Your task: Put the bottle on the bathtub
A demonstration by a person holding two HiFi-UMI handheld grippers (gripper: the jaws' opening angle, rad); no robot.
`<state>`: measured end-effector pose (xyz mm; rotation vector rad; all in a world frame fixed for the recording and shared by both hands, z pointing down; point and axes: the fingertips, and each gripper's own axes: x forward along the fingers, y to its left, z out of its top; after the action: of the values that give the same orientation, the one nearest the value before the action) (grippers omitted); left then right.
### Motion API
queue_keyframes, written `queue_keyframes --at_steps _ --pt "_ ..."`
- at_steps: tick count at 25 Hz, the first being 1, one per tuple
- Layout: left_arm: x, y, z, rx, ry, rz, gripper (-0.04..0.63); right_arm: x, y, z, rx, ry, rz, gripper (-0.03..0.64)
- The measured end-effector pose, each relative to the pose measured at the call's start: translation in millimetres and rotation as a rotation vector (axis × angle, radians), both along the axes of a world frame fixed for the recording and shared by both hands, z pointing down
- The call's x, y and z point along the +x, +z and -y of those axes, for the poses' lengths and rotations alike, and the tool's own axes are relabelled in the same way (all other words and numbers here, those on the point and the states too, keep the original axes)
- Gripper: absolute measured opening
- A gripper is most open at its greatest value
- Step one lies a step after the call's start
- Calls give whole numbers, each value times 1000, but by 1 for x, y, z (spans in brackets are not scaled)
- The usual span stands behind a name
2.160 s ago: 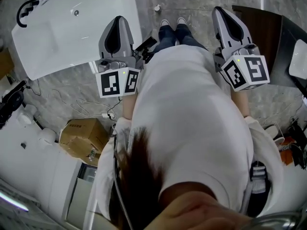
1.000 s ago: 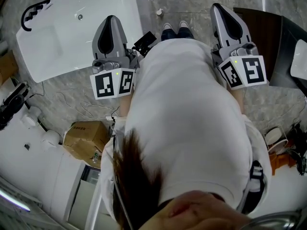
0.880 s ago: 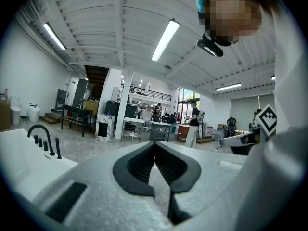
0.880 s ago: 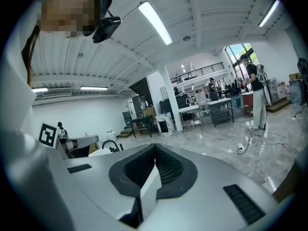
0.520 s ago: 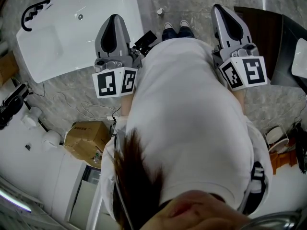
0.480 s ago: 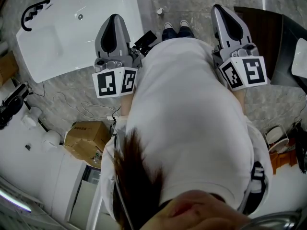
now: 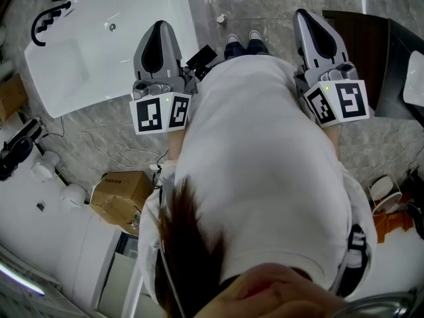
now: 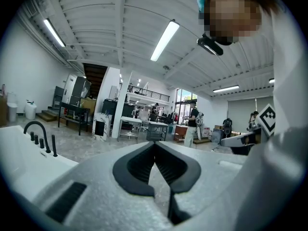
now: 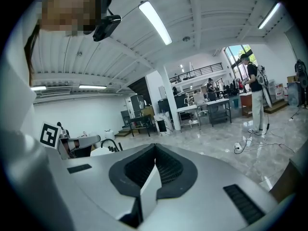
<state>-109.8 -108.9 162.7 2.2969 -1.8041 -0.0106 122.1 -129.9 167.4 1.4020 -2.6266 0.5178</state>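
No bottle shows in any view. The white bathtub (image 7: 99, 38) stands on the floor ahead and to the left, with a black faucet (image 7: 50, 15) at its far corner. My left gripper (image 7: 159, 25) is held at chest height beside the tub's near edge, its jaws shut with nothing between them (image 8: 154, 143). The tub's rim (image 8: 19, 150) and faucet (image 8: 41, 134) lie low at the left of the left gripper view. My right gripper (image 7: 303, 12) is raised on the other side, also shut and empty (image 9: 155, 146). A small pale object (image 7: 220, 18) sits on the floor beyond the feet.
A cardboard box (image 7: 122, 194) and loose cables (image 7: 126, 154) lie on the marble floor at the left. A dark table (image 7: 371, 52) stands at the right. Workbenches (image 9: 211, 110) and a person (image 9: 255, 90) are far off in the hall.
Both grippers keep nearly the same raised pose, jaws shut. The bathtub and the box have drifted slightly in the head view as the person shifts.
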Motion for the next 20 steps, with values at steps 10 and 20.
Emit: queue_keyframes --at_steps 10,20 --pt "3 -3 2 -2 9 -2 15 6 -2 1 1 22 5 12" --pt "3 -4 0 2 2 2 14 7 -3 -1 9 16 2 12"
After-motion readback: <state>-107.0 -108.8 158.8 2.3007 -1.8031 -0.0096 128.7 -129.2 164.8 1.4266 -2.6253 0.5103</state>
